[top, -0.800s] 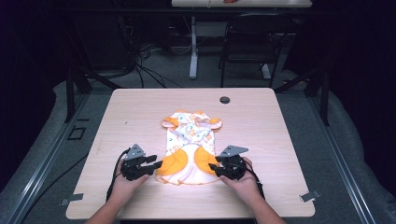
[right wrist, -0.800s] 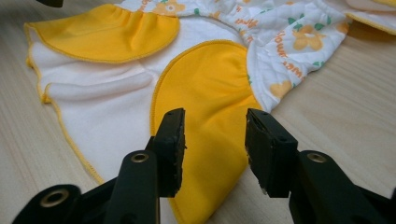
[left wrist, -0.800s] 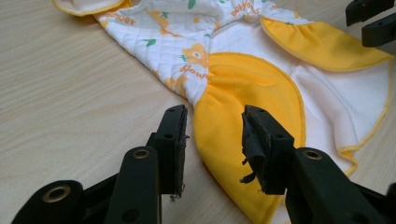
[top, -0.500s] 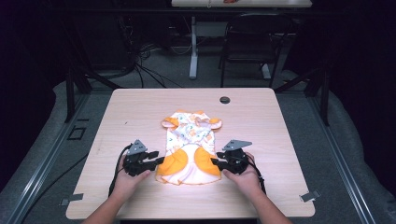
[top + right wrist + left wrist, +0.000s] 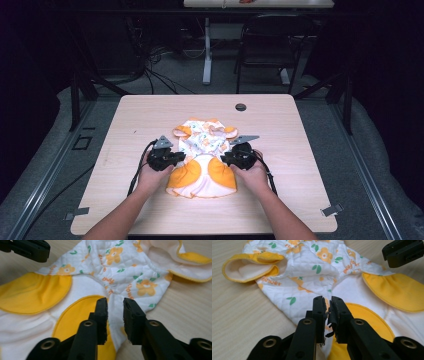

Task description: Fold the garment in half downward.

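Observation:
A small baby garment point(image 5: 202, 155), white with orange flowers and yellow panels, lies flat in the middle of the wooden table point(image 5: 300, 130). My left gripper point(image 5: 181, 159) is at its left edge. In the left gripper view its jaws point(image 5: 327, 300) are pressed almost together, with a pinch of the garment point(image 5: 312, 272) between them. My right gripper point(image 5: 225, 159) is at the opposite edge. Its jaws point(image 5: 115, 302) stand apart, astride a fold of the garment point(image 5: 125, 262). Each gripper view also catches the other gripper: the right gripper point(image 5: 403, 252) and the left gripper point(image 5: 27, 248).
A small round black disc point(image 5: 240, 107) sits near the table's far edge. Behind the table stand a black chair point(image 5: 270, 45) and a white post point(image 5: 207, 50), with cables point(image 5: 150, 75) on the floor. Bare tabletop surrounds the garment on all sides.
Both grippers have moved forward along the garment's sides and slightly inward toward its waist. The garment has stayed in place.

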Demonstrator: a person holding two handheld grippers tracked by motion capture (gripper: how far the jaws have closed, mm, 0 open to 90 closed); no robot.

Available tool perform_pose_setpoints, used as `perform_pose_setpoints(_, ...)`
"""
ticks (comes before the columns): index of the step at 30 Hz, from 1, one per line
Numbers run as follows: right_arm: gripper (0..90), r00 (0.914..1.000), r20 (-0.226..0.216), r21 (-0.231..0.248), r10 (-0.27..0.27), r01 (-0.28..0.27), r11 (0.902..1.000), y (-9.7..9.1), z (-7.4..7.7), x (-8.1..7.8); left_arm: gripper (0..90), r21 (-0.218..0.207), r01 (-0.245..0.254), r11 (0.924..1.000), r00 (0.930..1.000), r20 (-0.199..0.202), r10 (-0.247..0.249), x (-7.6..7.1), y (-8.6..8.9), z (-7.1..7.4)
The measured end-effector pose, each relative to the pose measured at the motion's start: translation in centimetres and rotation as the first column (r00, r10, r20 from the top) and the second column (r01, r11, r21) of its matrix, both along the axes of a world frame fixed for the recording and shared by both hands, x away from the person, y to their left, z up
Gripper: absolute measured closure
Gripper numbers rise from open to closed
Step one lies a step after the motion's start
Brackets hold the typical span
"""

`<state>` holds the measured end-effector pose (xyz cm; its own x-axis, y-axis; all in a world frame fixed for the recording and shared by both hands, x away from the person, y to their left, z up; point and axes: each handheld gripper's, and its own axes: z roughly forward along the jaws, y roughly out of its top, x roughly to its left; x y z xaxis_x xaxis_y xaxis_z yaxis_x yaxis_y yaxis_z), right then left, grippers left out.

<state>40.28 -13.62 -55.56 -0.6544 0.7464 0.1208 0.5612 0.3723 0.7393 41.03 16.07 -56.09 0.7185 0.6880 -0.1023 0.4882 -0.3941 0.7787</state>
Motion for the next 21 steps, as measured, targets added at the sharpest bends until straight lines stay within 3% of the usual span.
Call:
perform_pose_setpoints(5, 89.3, 0.9994, 0.033, -0.061, -0.005, 0.007, 0.9981, 0.9, -0.3, 0.8, 89.0, 0.040, -0.003, 0.9992, 0.9999, -0.010, 0.003, 1.0, -0.7, -0.4)
perform_pose_setpoints(6, 89.9, 0.9999, 0.016, -0.090, -0.004, 0.005, 0.9959, 1.2, -0.8, 1.3, 89.3, 0.050, -0.006, 0.9987, 0.9998, -0.020, 0.007, 1.3, -0.9, -0.7)
perform_pose_setpoints(9, 90.0, 1.0000, -0.005, -0.098, -0.002, 0.001, 0.9952, 1.5, -1.3, 1.5, 89.4, 0.065, -0.006, 0.9978, 0.9995, -0.031, 0.008, 1.4, -0.9, -1.1)
perform_pose_setpoints(10, 90.0, 0.9998, -0.016, -0.121, 0.010, -0.012, 0.9926, 1.6, -1.8, 1.6, 89.4, 0.070, -0.004, 0.9975, 0.9989, -0.047, 0.008, 1.5, -0.8, -1.5)
perform_pose_setpoints(15, 90.0, 0.9997, -0.020, -0.118, 0.018, -0.020, 0.9929, 1.4, -1.9, 1.4, 89.5, 0.063, 0.002, 0.9980, 0.9984, -0.056, 0.001, 1.5, -0.6, -2.0)
perform_pose_setpoints(21, 89.8, 0.9983, -0.012, -0.127, 0.056, -0.057, 0.9903, 1.3, -2.0, 0.4, 89.4, 0.078, 0.036, 0.9964, 0.9979, -0.056, -0.031, 0.2, -0.3, -1.9)
